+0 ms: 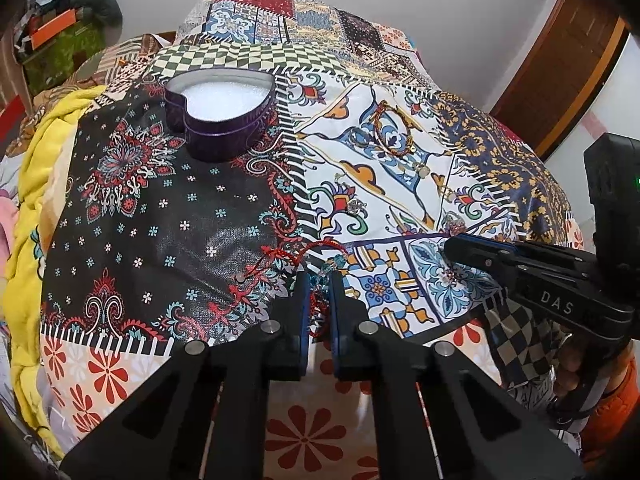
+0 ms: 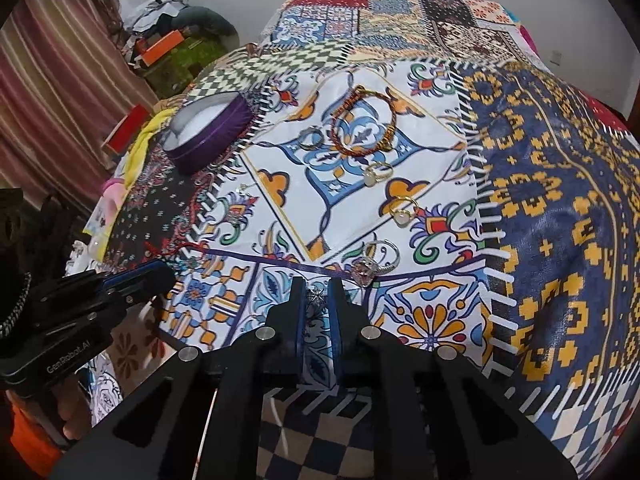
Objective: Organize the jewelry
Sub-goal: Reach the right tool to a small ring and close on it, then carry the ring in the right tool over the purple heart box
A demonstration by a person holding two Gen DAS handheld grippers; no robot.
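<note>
Although the heart-shaped tin (image 1: 224,116) at far left stood empty, little was sorted — rings (image 2: 378,262) and a braided bracelet (image 2: 362,120) lay loose on the cloth. The left gripper (image 1: 319,304) pinched a red cord bracelet (image 1: 280,258); the right gripper (image 2: 316,300) clasped a small silver charm (image 2: 316,295).

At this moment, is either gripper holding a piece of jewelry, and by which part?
The left gripper pinches the red cord bracelet at its tasselled end. The right gripper is closed around a small silver filigree piece; which part it grips cannot be told.
</note>
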